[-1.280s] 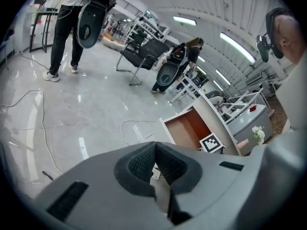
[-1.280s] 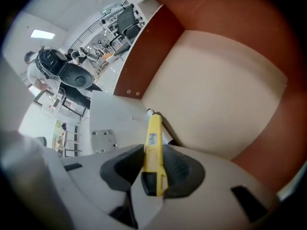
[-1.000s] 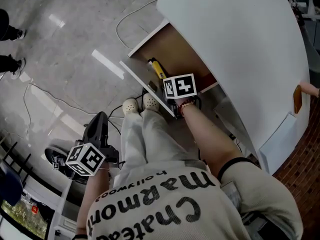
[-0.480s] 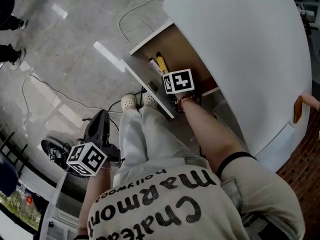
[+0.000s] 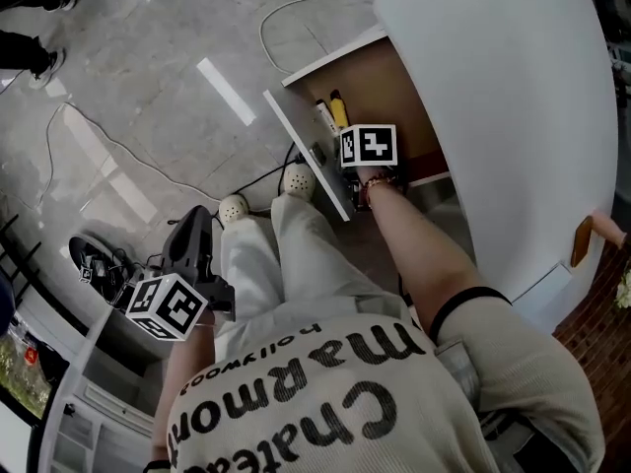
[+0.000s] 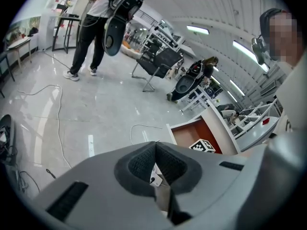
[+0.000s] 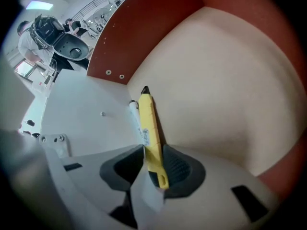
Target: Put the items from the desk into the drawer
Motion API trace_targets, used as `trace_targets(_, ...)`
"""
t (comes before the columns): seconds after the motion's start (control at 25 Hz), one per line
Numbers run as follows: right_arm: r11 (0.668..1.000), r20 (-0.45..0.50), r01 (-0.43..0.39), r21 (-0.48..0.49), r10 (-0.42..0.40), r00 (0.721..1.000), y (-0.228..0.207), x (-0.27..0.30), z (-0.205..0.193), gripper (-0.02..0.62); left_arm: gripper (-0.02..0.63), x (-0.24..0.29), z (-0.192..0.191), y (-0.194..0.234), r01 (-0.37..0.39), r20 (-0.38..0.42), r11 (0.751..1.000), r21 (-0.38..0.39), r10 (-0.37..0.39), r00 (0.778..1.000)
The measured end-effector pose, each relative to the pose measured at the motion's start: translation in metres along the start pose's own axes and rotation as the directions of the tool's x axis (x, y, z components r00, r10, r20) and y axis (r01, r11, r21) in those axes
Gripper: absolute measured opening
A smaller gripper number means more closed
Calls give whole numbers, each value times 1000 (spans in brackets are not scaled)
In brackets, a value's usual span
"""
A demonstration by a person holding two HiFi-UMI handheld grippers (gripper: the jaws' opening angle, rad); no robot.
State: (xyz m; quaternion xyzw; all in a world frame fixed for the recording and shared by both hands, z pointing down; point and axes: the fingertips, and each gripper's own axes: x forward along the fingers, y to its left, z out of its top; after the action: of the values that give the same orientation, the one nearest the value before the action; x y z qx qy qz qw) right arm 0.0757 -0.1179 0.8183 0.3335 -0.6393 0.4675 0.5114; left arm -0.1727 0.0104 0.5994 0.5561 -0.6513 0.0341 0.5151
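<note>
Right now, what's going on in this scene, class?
A person is loading the open drawer. The right gripper reaches down into it with a yellow pen between its jaws, which have just been opening, apparently letting it go beside a white pen. The left gripper hangs aside, shut and empty.

Two grippers are counted: the left gripper (image 6: 156,147) and the right gripper (image 7: 149,153). One open drawer (image 5: 399,92) is seen under one white desk (image 5: 493,97). Two pens are counted in the drawer: one yellow pen (image 7: 149,123) and one white pen (image 7: 135,115). Two white shoes (image 5: 234,208) are seen on the floor.
</note>
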Motion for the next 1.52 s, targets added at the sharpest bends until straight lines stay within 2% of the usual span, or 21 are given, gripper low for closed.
trace_targets(0.16, 1000, -7, 27, 1, -27, 1000, 5, -8, -2, 156, 2, -5, 1, 0, 23, 14, 1000, -9, -23, 1000)
trace_targets(0.36, 998, 35, 51, 37, -52, 998, 11, -33, -3, 172, 2, -9, 14, -10, 102, 27, 994, 31, -103, 994)
trace_targets(0.48, 994, 95, 64, 83, -72, 993, 18, -59, -6, 166, 2, -21, 24, -17, 158, 41, 986, 59, -161, 986)
trace_targets(0.6, 988, 173, 35, 153, -62, 983, 37, -93, -15, 150, 2, -42, 29, -18, 206, 44, 975, 82, -210, 977)
trace_targets(0.72, 979, 259, 6, 203, -60, 964, 63, -129, -23, 109, 2, -68, 38, -15, 236, 43, 965, 118, -242, 969)
trace_targets(0.88, 971, 353, -18, 237, -69, 933, 96, -172, -35, 96, 2, -99, 52, -15, 288, 54, 942, 171, -301, 952)
trace_targets(1.0, 965, 412, -15, 262, -98, 906, 115, -203, -52, 40, 2, -124, 58, -22, 326, 60, 922, 208, -345, 937)
trace_targets(1.12, 946, 488, -31, 322, -138, 862, 130, -234, -70, 6, 2, -147, 66, -36, 376, 68, 890, 259, -405, 912)
trace_targets(1.2, 930, 550, -54, 364, -167, 818, 140, -258, -75, 5, 2, -161, 75, -44, 400, 84, 870, 288, -439, 894)
trace_targets(1.36, 922, 680, -119, 369, -180, 711, 164, -314, -78, 3, 2, -185, 90, -59, 438, 113, 838, 326, -494, 862)
trace_targets(1.52, 949, 785, -119, 293, -167, 596, 188, -367, -88, 3, 2, -205, 88, -79, 487, 105, 795, 360, -554, 826)
